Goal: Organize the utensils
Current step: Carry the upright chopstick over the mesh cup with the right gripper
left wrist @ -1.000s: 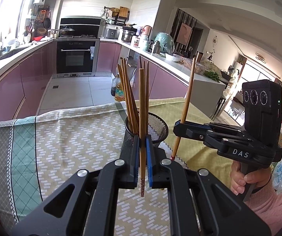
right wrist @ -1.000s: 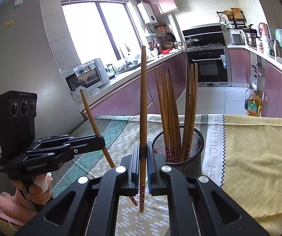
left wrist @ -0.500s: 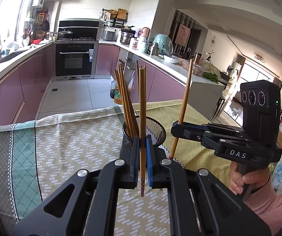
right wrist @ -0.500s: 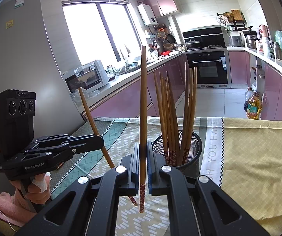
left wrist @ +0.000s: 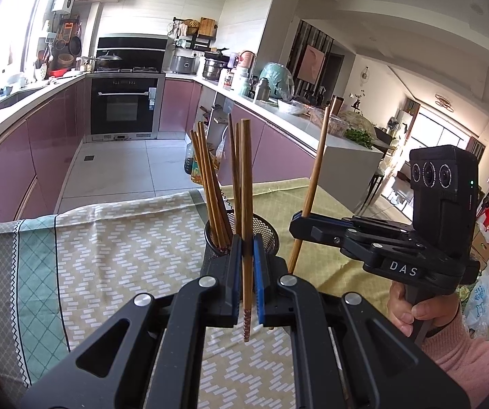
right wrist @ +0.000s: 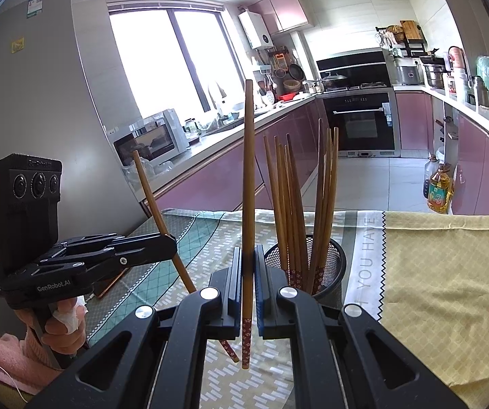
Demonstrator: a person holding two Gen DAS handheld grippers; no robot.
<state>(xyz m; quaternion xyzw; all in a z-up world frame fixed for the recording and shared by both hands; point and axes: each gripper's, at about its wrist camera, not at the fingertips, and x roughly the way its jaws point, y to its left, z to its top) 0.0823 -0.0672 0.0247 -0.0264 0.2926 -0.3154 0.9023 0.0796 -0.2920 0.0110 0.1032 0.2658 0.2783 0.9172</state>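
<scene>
Left gripper (left wrist: 244, 272) squeezed tight on one wooden chopstick (left wrist: 245, 204), held straight up, patterned tip poking out below the blue pads. Right gripper (right wrist: 248, 283) squeezed tight on a second chopstick (right wrist: 248, 177), also upright, its flowered tip hanging below the jaws. Same two grips seen from the side: right gripper (left wrist: 300, 226) pinching its stick at a slight lean, left gripper (right wrist: 173, 245) pinching its stick tilted back.

Just behind both claws, a black mesh cup (right wrist: 333, 262) standing on the table, packed with more chopsticks (right wrist: 289, 204) fanned out in two bunches. Left-held stick right in front of the cup's rim (left wrist: 268, 225) in the left view; right-held stick just to the left of the cup in the right view.

Compared with a second ago: both grips the same, both sticks still clamped. Cup a bit lower and closer in the left view, kitchen behind shifted a little. Right view almost unchanged.

Table covered by a patterned cloth (left wrist: 125, 255), green band on one side, yellow part (right wrist: 442, 272) on the other. Far table edge just past the cup, then open tiled floor (left wrist: 115, 167). Plenty of bare cloth around the cup. Pink-sleeved hands (left wrist: 415, 310) gripping the handles at the near side.
</scene>
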